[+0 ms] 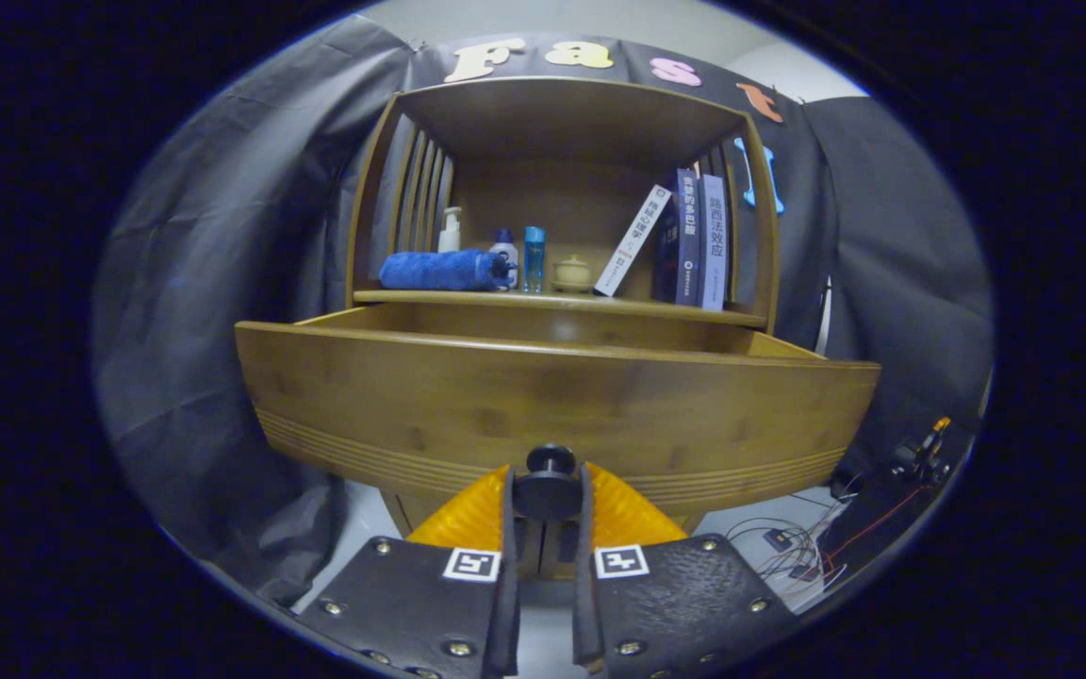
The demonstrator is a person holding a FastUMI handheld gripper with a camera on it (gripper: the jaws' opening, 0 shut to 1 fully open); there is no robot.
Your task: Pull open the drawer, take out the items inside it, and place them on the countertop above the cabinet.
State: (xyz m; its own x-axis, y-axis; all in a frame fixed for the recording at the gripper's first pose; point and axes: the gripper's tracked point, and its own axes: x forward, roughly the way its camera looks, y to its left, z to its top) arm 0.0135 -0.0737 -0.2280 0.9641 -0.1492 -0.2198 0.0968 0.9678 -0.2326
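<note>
The tongs (548, 500) sit closest, their two fingers drawn narrow and pressing from either side on the dark round knob (550, 483) of the drawer (543, 410), so the knob is gripped between the tips. The drawer stands pulled out toward the fingers, its broad wooden front with grooved lines along the lower edge just beyond the knob; the inside is hidden by the front panel, so what lies in it cannot be told. Behind and above the open drawer runs the countertop (562, 302) of the wooden cabinet (562, 104), roofed by an upper shelf frame with slatted sides. On this desk, from one side to the other, lie a rolled blue towel (439, 270), a white pump bottle (450, 229) behind it, a small bottle with a blue cap (504, 251), a clear blue bottle (534, 258), a small pale lidded pot (571, 273), and a leaning white book (633, 241) resting against upright dark books (694, 238). Off to the side, low on the floor, loose cables (793, 547) trail.
</note>
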